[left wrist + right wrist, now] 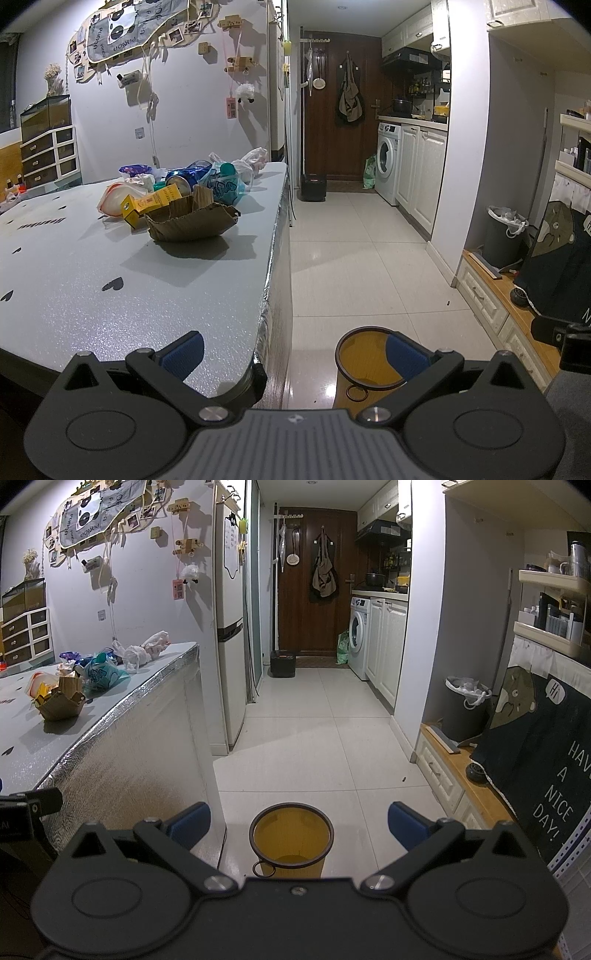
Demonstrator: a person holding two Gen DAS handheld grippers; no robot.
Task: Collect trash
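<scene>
Both tools, the left tool [293, 354] and the right tool [297, 825], are spread and empty. The trash pile [177, 195] lies near the counter's [166, 295] far right edge. The yellow bin [291, 840] stands on the floor below; the nearest item, the torn cardboard [192, 221], is best taken first.

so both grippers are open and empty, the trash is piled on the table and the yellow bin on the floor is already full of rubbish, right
Not quite. The yellow bin on the floor is empty: the right wrist view looks straight into it and shows only its bare inside. The rest holds: the left gripper and right gripper are open with nothing between their fingers, and the trash pile sits on the table.
</scene>
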